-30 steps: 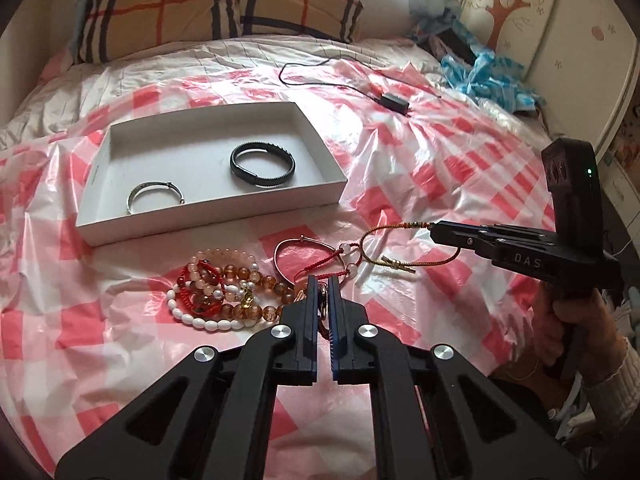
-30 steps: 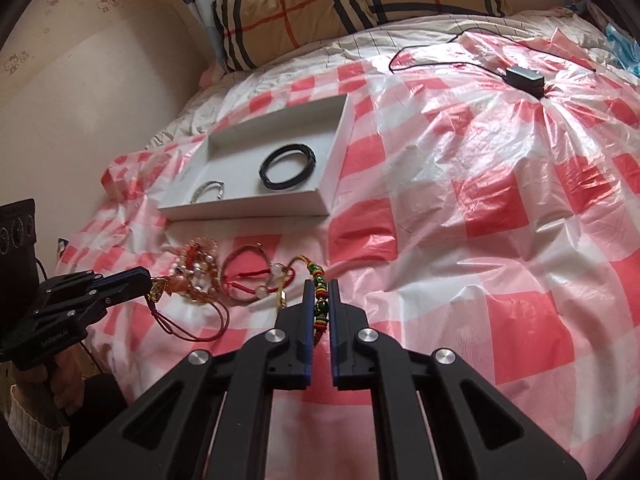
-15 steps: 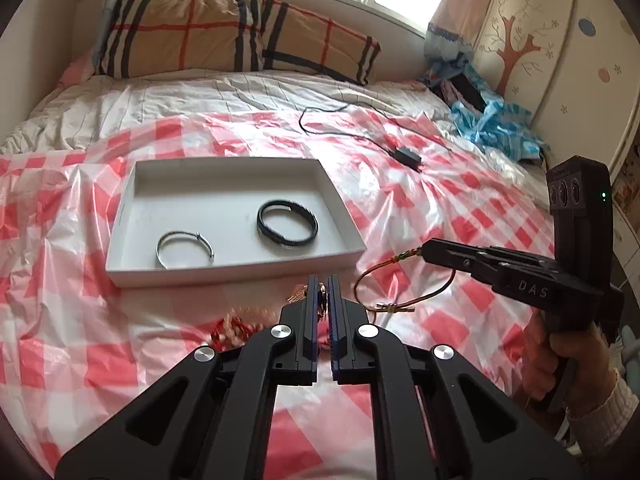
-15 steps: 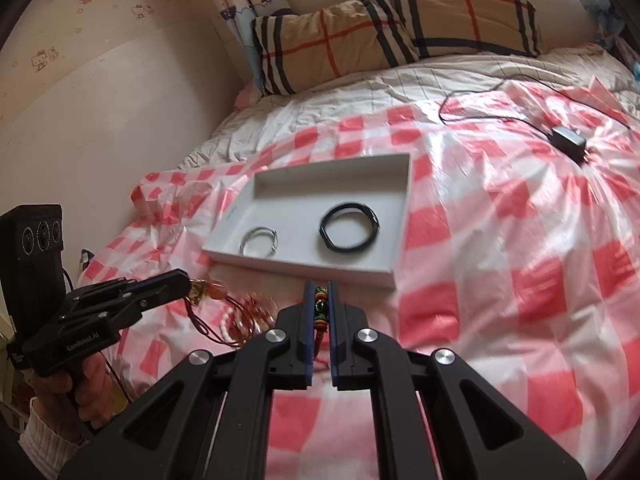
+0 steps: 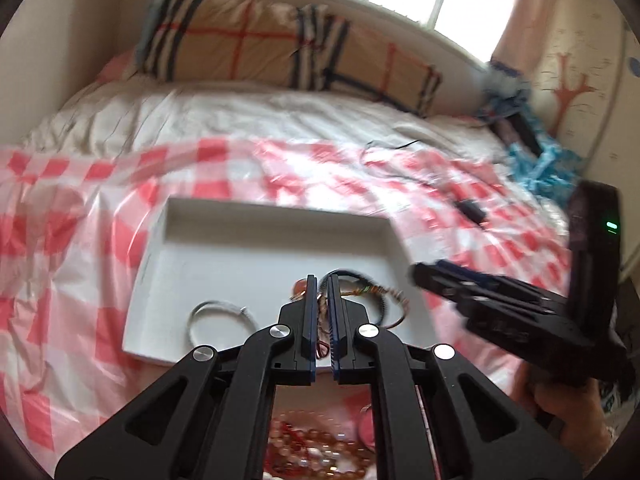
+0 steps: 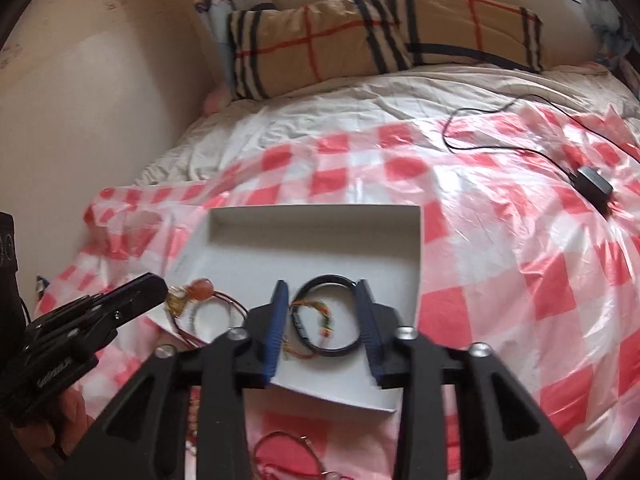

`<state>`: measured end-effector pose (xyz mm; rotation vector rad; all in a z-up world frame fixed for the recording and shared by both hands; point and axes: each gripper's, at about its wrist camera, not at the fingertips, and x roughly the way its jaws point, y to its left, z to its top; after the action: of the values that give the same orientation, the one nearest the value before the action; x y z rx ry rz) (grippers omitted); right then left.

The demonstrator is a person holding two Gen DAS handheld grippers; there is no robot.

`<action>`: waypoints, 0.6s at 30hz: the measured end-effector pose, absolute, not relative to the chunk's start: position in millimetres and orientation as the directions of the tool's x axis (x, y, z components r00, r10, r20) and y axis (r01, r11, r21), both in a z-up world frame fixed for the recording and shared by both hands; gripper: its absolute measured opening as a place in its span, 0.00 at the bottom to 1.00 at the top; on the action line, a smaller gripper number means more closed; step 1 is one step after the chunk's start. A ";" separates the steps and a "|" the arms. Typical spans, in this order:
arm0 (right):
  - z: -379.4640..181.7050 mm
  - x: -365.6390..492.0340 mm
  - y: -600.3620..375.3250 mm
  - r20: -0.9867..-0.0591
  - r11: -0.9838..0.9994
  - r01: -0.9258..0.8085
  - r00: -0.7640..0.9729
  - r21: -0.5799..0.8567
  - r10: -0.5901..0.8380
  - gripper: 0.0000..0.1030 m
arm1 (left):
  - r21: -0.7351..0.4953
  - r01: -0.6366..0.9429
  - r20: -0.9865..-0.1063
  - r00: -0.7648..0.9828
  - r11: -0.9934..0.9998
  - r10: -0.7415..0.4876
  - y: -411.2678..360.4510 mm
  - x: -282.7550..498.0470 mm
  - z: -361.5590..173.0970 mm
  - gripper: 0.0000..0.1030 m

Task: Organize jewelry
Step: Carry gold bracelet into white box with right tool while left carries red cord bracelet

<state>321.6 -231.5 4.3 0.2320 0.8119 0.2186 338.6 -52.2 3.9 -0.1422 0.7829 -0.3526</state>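
Left gripper (image 5: 322, 280) pressed nearly together, pinching one end of a red-and-gold cord bracelet (image 6: 200, 289); an orange bead shows just past its tip. Right gripper (image 6: 322, 292) spread wide, nothing between the fingers; the beaded far end of the cord (image 6: 322, 314) lies loose between and below them.

White tray (image 6: 316, 216) sits on the red-checked plastic sheet (image 6: 560, 292) over the bed. Inside it: a silver bangle (image 5: 218, 320) toward the left, a black band (image 6: 332, 316) toward the right. The cord bracelet runs left to right across the tray's near half, draped over the black band at its right end and over the bangle at its left, long axis roughly parallel to the near wall.

Judgement: the drop is half made. The held end lies forward of the left gripper, over the tray; letting go there finishes it. Left hand is the one that matters now.

Remaining bead bracelets (image 5: 316, 444) lie in a heap on the sheet, nearer than the tray, beneath the left gripper.

Writing: pale lettering on the left gripper's body (image 6: 52, 376), too blurred to read with confidence. Green lamp lit on the right gripper's handle (image 5: 611, 225).
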 end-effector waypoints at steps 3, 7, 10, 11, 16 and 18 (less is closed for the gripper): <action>-0.6 302.3 -235.0 -0.690 0.959 -0.118 0.672 0.258 0.269 0.35 | -0.239 0.212 -0.695 0.644 0.948 -0.319 -40.7 336.3 -12.3 0.08; -19.5 275.1 -242.6 -0.729 0.955 -0.126 0.622 0.269 0.287 0.35 | -0.243 0.172 -0.739 0.605 0.955 -0.297 -27.6 322.7 -35.5 0.13; -35.7 258.8 -243.7 -0.756 0.948 -0.135 0.575 0.288 0.311 0.35 | -0.236 0.160 -0.763 0.581 0.959 -0.285 -21.8 312.1 -47.7 0.19; -41.6 254.5 -243.2 -0.766 0.947 -0.142 0.559 0.288 0.316 0.35 | -0.234 0.160 -0.771 0.570 0.959 -0.283 -21.2 309.8 -51.7 0.22; -58.2 247.4 -231.3 -0.794 0.941 -0.176 0.505 0.289 0.338 0.35 | -0.215 0.180 -0.807 0.521 0.960 -0.278 -25.7 300.3 -70.3 0.26; -60.7 248.5 -221.6 -0.801 0.940 -0.203 0.492 0.275 0.341 0.35 | -0.210 0.188 -0.813 0.512 0.959 -0.278 -27.9 298.8 -73.0 0.28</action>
<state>248.5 -221.6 -60.7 0.1509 1.0042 0.3320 298.8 -27.9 -73.0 -0.0991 0.9947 -0.2812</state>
